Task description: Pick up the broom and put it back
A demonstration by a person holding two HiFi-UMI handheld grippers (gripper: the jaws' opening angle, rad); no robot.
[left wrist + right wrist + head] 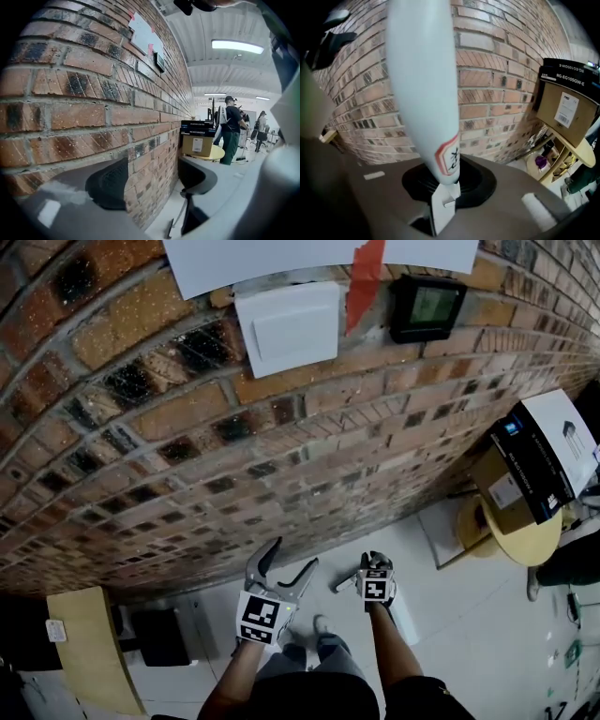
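1. Between the shut jaws of the right gripper (445, 187) sat the white tapered plastic broom handle with a red-edged label (423, 93). The pads were clamped on its narrow end, and the handle rose up and away from the camera, in front of the wall.
2. Head view: a white length, apparently the same broom, showed just below that gripper, over the floor by the person's right leg.
3. The left gripper (292, 557) had its jaws spread wide with nothing between them. It pointed toward the wall, beside the right gripper but apart from it.
4. The red-brown brick wall (187, 446) filled most of every view, close in front of both grippers.
5. On the wall, up high, were a white rectangular switch plate (286, 329) and, to its right, a small black framed screen (427, 306).
6. At the right stood a round yellow wooden table (514, 542) against the wall, carrying a brown cardboard box (502, 488) with a black-and-white box (544, 451) on top.
7. The pale tiled floor (459, 634) lay underneath.
8. Left gripper view: a person in a dark top and green trousers (230, 131) stood beyond the table, far off.
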